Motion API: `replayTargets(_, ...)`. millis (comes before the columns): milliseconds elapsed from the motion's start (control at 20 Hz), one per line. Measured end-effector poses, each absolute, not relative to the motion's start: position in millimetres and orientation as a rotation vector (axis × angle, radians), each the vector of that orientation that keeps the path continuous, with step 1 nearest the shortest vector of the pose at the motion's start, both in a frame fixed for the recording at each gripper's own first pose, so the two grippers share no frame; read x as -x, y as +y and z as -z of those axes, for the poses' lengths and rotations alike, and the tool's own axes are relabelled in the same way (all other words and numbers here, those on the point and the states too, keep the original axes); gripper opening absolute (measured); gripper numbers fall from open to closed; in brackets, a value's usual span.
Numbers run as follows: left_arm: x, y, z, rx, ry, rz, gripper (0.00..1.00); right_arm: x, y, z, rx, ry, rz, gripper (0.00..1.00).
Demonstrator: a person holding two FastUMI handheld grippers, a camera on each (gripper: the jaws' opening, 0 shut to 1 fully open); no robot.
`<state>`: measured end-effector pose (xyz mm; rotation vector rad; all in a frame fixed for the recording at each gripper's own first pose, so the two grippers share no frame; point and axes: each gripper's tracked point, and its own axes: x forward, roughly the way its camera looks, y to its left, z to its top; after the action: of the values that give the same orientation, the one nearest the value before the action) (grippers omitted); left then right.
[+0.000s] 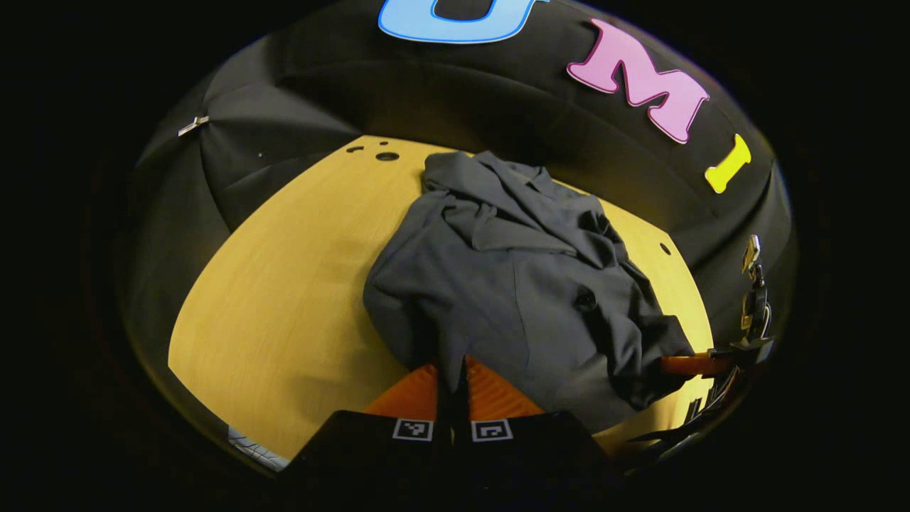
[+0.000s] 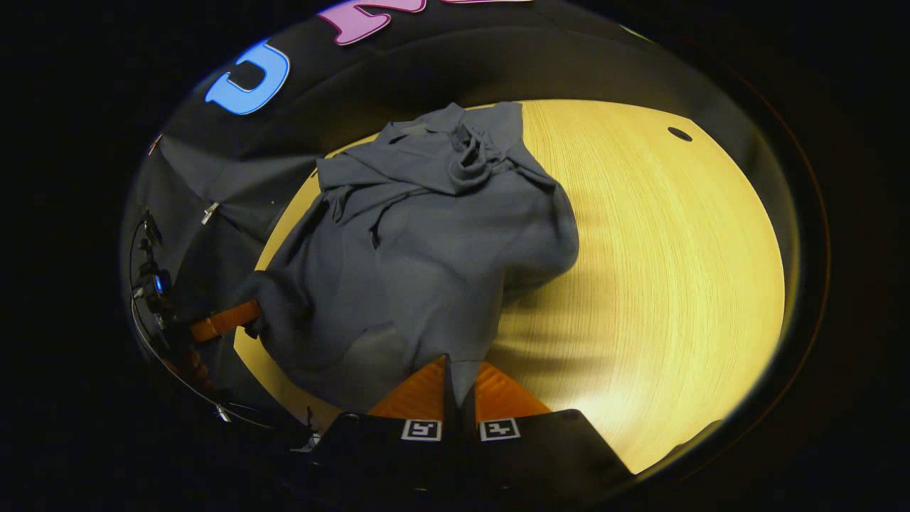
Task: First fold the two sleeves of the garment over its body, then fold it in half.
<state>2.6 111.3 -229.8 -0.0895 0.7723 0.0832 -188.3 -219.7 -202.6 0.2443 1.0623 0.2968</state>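
A pale wooden table [image 1: 284,299] stands before black cloth walls [image 1: 298,107].

Matt cloth garment [image 1: 512,284], smooth wood table [image 1: 284,299]

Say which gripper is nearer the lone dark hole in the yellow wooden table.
Right gripper, pinching the dark grey jacket's hem on the hole's side; left gripper pinches the opposite end.

The garment [image 1: 512,284] hides the worktop [image 1: 284,284] under it; its sleeves are lost in dark folds, and its near hem disappears between orange fingers [image 1: 498,395].
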Motion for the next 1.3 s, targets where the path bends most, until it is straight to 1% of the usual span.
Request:
replayTargets(250,-35,103,204,0.059,0.723,-0.06,0.06,142,-218,174,-0.256,0.975,-0.311,0.05)
replayTargets(600,-85,96,171,0.019,0.656,-0.03,0.06,85,-218,150,-0.289,0.9,-0.309,0.05)
replayTargets(750,-114,93,150,0.004,0.61,-0.017,0.05,59,-223,135,-0.267,0.852,-0.306,0.05)
replayTargets(1050,-176,93,116,-0.051,0.528,0.01,0.05,-10,-226,91,-0.218,0.712,-0.316,0.05)
replayTargets(1200,-208,96,108,-0.115,0.486,0.019,0.05,-46,-221,78,-0.198,0.658,-0.319,0.05)
replayTargets(1300,-228,96,104,-0.111,0.461,0.026,0.05,-68,-216,74,-0.18,0.626,-0.314,0.05)
